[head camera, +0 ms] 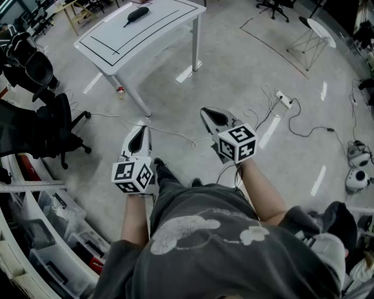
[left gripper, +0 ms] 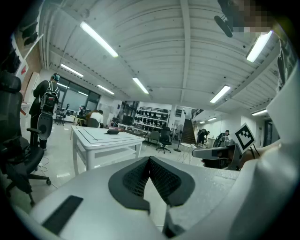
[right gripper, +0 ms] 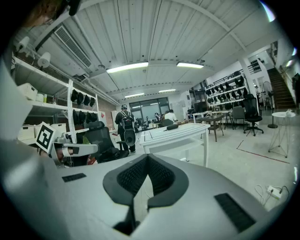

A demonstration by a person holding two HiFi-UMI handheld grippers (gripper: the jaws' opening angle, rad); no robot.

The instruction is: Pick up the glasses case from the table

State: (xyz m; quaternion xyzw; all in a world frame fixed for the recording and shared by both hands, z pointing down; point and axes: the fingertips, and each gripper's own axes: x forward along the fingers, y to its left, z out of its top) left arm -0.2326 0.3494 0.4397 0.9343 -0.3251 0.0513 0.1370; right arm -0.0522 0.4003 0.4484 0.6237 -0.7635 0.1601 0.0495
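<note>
A dark glasses case (head camera: 138, 14) lies on a white table (head camera: 117, 44) with a black outline, far ahead at the top of the head view. It shows small on the table in the left gripper view as the case (left gripper: 112, 131) and in the right gripper view as the case (right gripper: 172, 126). My left gripper (head camera: 139, 131) and right gripper (head camera: 205, 112) are held out over the floor, well short of the table. Both are shut with nothing between their tips, as the left gripper (left gripper: 149, 159) and the right gripper (right gripper: 148, 157) show in their own views.
Black office chairs (head camera: 47, 125) stand at the left, with storage bins (head camera: 52, 233) below them. Cables and a power strip (head camera: 284, 99) lie on the floor to the right. A wire-frame stand (head camera: 310, 41) is at the back right. People (right gripper: 124, 123) stand beyond the table.
</note>
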